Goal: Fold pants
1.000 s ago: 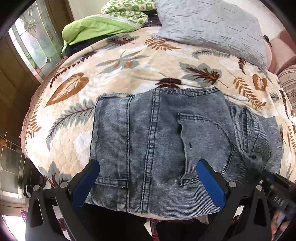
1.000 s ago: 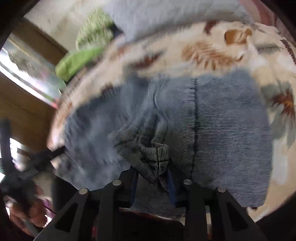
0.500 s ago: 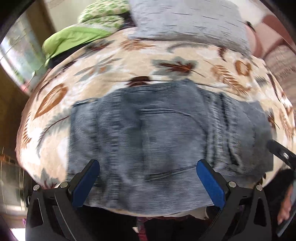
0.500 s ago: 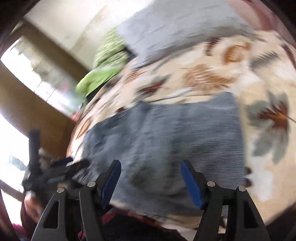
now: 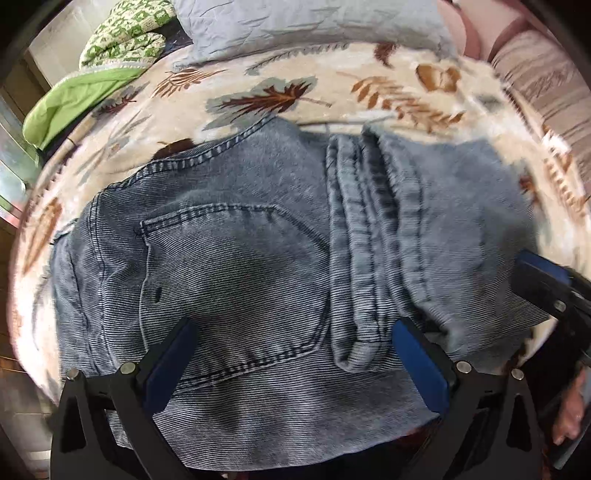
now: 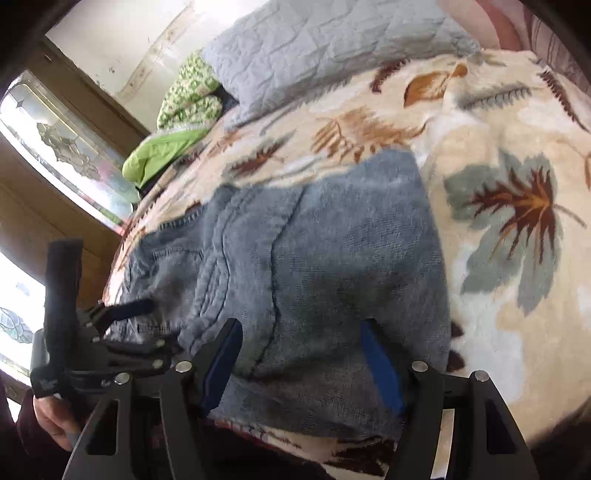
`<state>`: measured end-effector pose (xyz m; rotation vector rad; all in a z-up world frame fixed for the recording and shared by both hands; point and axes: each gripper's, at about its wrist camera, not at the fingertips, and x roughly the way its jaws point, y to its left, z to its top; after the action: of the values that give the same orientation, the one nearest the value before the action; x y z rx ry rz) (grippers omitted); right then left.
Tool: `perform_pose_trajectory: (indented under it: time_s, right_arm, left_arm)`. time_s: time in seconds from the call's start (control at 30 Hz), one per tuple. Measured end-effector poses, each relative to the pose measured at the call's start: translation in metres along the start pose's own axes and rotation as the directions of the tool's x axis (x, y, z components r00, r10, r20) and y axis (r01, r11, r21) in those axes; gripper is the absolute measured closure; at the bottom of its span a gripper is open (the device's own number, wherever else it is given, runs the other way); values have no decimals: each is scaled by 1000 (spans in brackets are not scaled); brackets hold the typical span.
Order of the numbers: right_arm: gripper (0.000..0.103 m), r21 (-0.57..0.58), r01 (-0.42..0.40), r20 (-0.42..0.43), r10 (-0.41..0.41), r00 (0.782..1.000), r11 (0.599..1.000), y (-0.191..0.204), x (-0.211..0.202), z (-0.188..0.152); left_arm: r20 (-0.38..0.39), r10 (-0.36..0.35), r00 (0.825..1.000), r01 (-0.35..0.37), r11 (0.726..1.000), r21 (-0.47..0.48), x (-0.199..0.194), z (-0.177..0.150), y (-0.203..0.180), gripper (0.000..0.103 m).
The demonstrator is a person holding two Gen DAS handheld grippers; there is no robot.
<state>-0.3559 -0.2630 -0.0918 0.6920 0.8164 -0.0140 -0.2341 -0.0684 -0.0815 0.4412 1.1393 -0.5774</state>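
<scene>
Both claws, left claw [image 5: 291, 363] and right claw [image 6: 301, 363], gape empty above folded jeans [image 5: 240, 266]; the loose hem layer [image 5: 354, 258] risks sliding and undoing the fold.

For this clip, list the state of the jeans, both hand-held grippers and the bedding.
jeans: folded, lying flat on the bed, back pocket up.
left hand-held gripper: open, holding nothing.
right hand-held gripper: open, holding nothing.
leaf-print blanket: spread under the jeans.
grey pillow: lying beyond the jeans.
</scene>
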Motion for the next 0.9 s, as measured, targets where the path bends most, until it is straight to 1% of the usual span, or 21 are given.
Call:
perform_pose_trajectory:
  time_s: [0.07,0.1,0.17,0.2,0.23,0.27,0.33,0.4,0.5,0.53,0.6,0.63,0.67,0.7,0.73,0.8,0.87,0.9]
  right_arm:
    - [33,-13,20,31,-20,999,1000,4,-2,4]
    - [33,-15,35,33,-34,999,999,6,-2,6]
    - [33,-36,93,35,-92,995,995,9,2,9]
    - [33,-45,115,19,-114,993,992,9,7,9]
    - [33,-67,141,-5,-141,990,988,10,16,7]
    - [31,-114,167,-2,-168,986,979,13,22,4]
    - [31,-220,224,35,-222,974,949,25,26,-3]
    - [31,-270,261,54,-256,965,927,30,28,-8]
    - [31,-266,248,64,-240,969,931,26,25,-10]
    - [30,-276,253,67,-244,967,927,26,25,-11]
    - [30,-306,277,80,-265,961,911,30,27,-14]
    - [30,-316,287,88,-273,958,904,32,27,-15]
    - [30,-321,292,91,-278,956,901,33,27,-16]
    - [30,-321,292,90,-278,956,901,34,27,-16]
    - [30,-317,290,86,-277,957,903,34,28,-15]
    - [30,-311,283,81,-272,959,907,34,26,-14]
    - [30,-309,265,89,-249,964,913,36,22,-15]
    - [30,-312,253,106,-231,967,916,38,17,-15]
  left_arm:
    - [21,-44,999,44,999,-14,-6,0,5,1]
    - [26,-64,998,64,998,-12,-7,1,5,6]
    - [16,-99,995,99,995,-10,0,3,0,22]
    - [11,-117,993,117,993,-14,3,4,-1,25]
    - [6,-130,991,130,991,-16,7,3,-1,31]
    - [7,-130,992,130,991,-15,10,3,-3,32]
    - [24,-123,992,123,992,-6,10,2,-4,32]
    - [30,-128,991,129,992,-9,10,3,-5,32]
    - [37,-137,990,138,990,0,12,6,-5,32]
    - [40,-134,990,134,991,3,13,7,-5,34]
    - [49,-142,989,142,990,0,11,7,-6,51]
    - [54,-161,985,162,987,0,10,6,-6,68]
    - [42,-212,976,213,977,-5,10,6,-7,81]
    - [36,-227,973,227,974,-12,9,5,-7,81]
    - [47,-220,974,221,975,-11,8,3,-8,82]
    - [55,-229,972,230,973,-10,7,1,-8,84]
    - [51,-265,963,267,963,-43,4,-3,-1,84]
    - [51,-287,957,290,955,-68,2,-5,4,85]
